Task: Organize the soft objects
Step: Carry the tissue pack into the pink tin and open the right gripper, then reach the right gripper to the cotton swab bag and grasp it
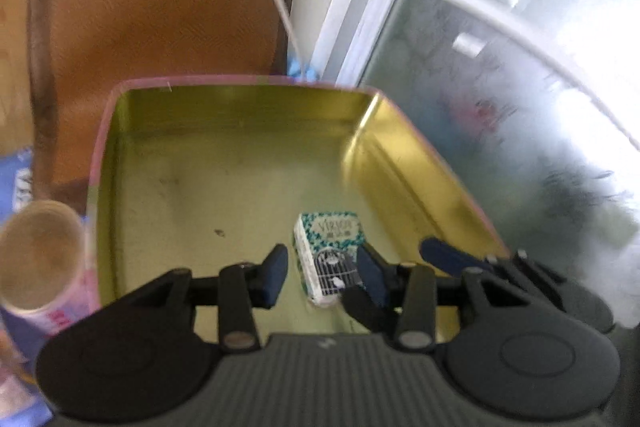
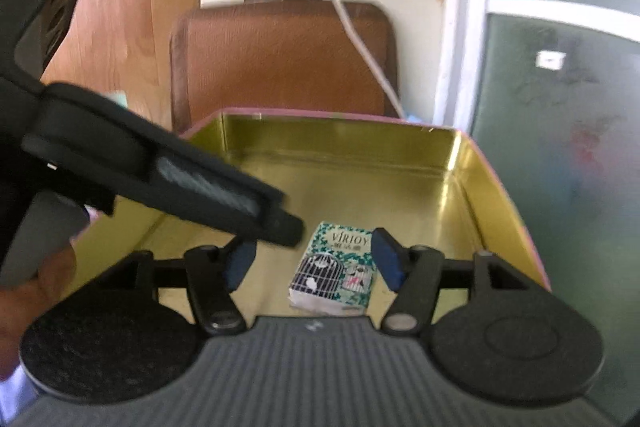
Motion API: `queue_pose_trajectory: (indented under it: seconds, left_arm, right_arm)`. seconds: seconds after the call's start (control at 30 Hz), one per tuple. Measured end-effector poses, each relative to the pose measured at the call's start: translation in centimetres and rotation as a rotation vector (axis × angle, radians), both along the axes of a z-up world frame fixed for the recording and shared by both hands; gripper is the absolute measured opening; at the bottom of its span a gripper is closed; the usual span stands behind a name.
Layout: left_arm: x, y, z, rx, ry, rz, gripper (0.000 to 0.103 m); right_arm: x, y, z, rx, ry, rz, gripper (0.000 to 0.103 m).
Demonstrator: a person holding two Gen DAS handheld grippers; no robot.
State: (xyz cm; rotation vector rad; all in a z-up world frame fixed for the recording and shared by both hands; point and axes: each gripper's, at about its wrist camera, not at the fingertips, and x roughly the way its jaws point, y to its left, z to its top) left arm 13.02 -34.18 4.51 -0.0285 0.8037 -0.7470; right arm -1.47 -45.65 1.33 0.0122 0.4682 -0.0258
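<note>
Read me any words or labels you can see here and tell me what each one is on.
"VIRJOY": on the tissue pack lying in the gold tin; the smaller line under it is too blurred to read.
Pink lettering on the paper roll: blurred, unreadable.
White lettering on the blue packaging: cut off, unreadable.

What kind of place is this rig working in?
Probably a home or small office corner, not a lab. A brown padded chair stands behind the gold tin, a white cable hangs down the wall, and a frosted glass partition runs alongside.
</note>
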Motion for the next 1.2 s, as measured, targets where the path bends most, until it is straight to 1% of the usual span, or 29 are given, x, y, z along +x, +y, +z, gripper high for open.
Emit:
queue_pose_trajectory:
  seconds: [0.1, 0.17, 0.23, 0.27, 0.3, 0.37, 0.43, 0.5, 0.63, 0.7, 0.8, 0.9, 0.97, 1.03, 1.13, 1.2]
  left_arm:
    - [-4.3, 3.7, 1.5, -0.031, -0.095, -0.003, 0.040]
    - [-7.4, 6.6, 1.4, -0.038, -0.136, 0.000, 0.042]
    - [-9.9, 9.6, 0.6, -0.033, -0.148, 0.017, 0.042]
    - [-10.9, 11.0, 0.1, -0.027, -0.141, 0.031, 0.042]
    - [-11.6, 12.6, -0.5, -0.017, -0.129, 0.051, 0.042]
    - [-13.2, 16.3, -1.9, 0.011, -0.110, 0.107, 0.042]
    - [-14.5, 20.2, -3.4, 0.056, -0.118, 0.177, 0.042]
    - [-15.2, 23.6, -4.3, 0.090, -0.118, 0.247, 0.042]
    - [-15.6, 31.1, -5.9, 0.075, -0.102, 0.395, 0.042]
    - [-15.5, 34.2, -6.6, 0.070, -0.096, 0.464, 0.042]
    - [-14.7, 37.6, -7.1, 0.059, -0.100, 0.536, 0.042]
    - [-14.3, 40.0, -7.4, 0.074, -0.137, 0.592, 0.044]
    - [-13.7, 41.3, -7.8, 0.072, -0.145, 0.627, 0.044]
    - [-13.5, 42.1, -8.2, 0.033, -0.131, 0.639, 0.044]
    - [-13.9, 42.7, -8.6, 0.003, -0.150, 0.640, 0.044]
    - [-14.4, 43.3, -8.8, -0.032, -0.147, 0.645, 0.044]
  right_arm:
    - [-4.4, 0.7, 0.5, 0.057, -0.084, 0.001, 0.064]
    - [-6.8, 2.2, 0.2, 0.080, -0.116, 0.024, 0.057]
    - [-8.4, 4.2, -0.5, 0.095, -0.125, 0.057, 0.052]
    - [-9.0, 5.5, -1.1, 0.102, -0.118, 0.085, 0.046]
    - [-9.5, 6.9, -1.6, 0.104, -0.111, 0.111, 0.043]
    - [-10.3, 9.8, -2.9, 0.115, -0.090, 0.155, 0.040]
    - [-10.6, 12.5, -4.0, 0.136, -0.058, 0.199, 0.039]
    - [-10.6, 15.2, -4.7, 0.162, -0.015, 0.239, 0.039]
    - [-9.3, 20.2, -4.8, 0.129, 0.066, 0.326, 0.039]
    - [-8.6, 22.3, -4.5, 0.102, 0.090, 0.359, 0.039]
    - [-7.3, 24.6, -4.4, 0.084, 0.117, 0.387, 0.039]
    - [-5.9, 26.8, -4.4, 0.074, 0.144, 0.399, 0.039]
    - [-5.0, 27.8, -4.2, 0.066, 0.155, 0.405, 0.039]
    - [-4.3, 28.8, -3.9, 0.053, 0.146, 0.412, 0.039]
    - [-3.1, 30.1, -3.5, 0.025, 0.116, 0.424, 0.039]
    - [-2.0, 30.8, -3.3, 0.008, 0.094, 0.430, 0.039]
